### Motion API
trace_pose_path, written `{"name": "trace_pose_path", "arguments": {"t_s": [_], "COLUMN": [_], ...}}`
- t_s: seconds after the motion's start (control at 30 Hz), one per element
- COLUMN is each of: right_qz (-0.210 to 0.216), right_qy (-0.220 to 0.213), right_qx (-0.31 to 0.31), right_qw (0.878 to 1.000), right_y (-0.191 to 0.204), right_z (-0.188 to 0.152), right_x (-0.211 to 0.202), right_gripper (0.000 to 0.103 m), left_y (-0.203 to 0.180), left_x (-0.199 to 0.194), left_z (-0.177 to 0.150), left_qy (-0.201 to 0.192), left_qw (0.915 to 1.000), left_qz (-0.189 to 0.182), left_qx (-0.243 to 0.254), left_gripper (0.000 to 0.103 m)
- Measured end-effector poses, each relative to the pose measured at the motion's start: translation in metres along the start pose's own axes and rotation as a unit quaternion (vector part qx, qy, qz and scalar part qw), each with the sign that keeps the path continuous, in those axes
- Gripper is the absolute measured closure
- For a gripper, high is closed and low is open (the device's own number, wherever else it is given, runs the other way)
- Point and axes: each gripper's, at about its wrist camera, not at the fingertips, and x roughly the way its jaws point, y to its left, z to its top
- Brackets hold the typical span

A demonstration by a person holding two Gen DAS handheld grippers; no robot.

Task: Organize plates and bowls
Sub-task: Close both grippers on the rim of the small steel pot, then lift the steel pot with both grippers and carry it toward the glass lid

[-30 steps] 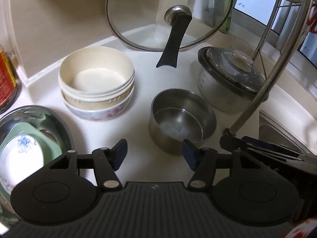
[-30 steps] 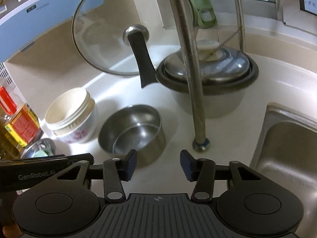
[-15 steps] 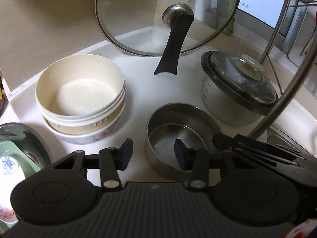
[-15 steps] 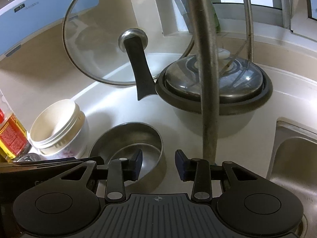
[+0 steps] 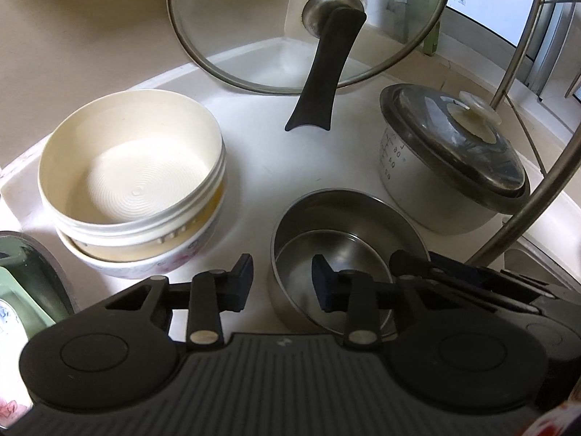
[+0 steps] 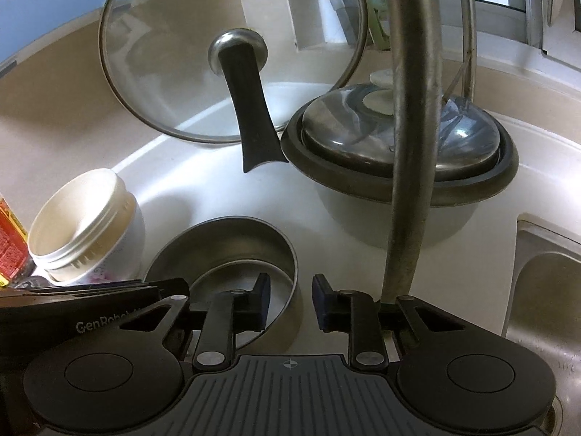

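Your left tool (image 5: 281,283) straddling the steel bowl's (image 5: 348,243) near-left rim, jaws just closing, not yet pinching, your right tool (image 6: 290,298) likewise astride its right rim, stacked bowls (image 5: 134,185) at ten o'clock on the table (image 5: 254,167).

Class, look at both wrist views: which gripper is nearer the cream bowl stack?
Left. The left gripper straddles the steel bowl wall facing the cream bowl stack; the right gripper straddles the far wall.

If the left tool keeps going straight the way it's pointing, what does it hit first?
Most likely the near-left rim of the steel bowl: the left tool straddles that wall, one finger inside, one outside. Depth is uncertain.
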Motion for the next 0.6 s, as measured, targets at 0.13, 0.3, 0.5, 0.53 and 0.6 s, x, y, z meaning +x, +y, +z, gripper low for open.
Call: {"name": "trace_pose_path", "arguments": {"t_s": [0.13,0.3,0.5,0.53,0.6], "right_qz": [-0.001,-0.001,-0.008,-0.008,-0.01], "right_qy": [0.0,-0.001,-0.004,-0.006,-0.011], "right_qx": [-0.002,-0.01,-0.021,-0.023,-0.027], "right_qw": [1.0,1.0,1.0,1.0,1.0], "right_y": [0.0005,0.0023,0.004,0.0044,0.0053], "right_z": [0.0,0.0,-0.0016,-0.0016,-0.0008], "right_x": [0.0018,0.004,0.0029,0.0017,-0.0025], "right_gripper": [0.083,0.092,0.095,0.095,0.096], "left_y": [-0.0002,-0.0002,-0.0022,-0.0025,-0.0026], "left_x": [0.0032,0.005,0.0032,0.0018,-0.0008], "left_z": [0.0001,-0.0011,-0.0024,-0.0026,-0.0023], "left_qy": [0.001,0.004,0.005,0.005,0.003], "left_qw": [1.0,1.0,0.9999,0.9999,0.9999], "left_qz": [0.002,0.002,0.001,0.001,-0.003], "left_qx": [0.002,0.003,0.009,0.01,0.009], "left_gripper": [0.081,0.088,0.091,0.091,0.091]}}
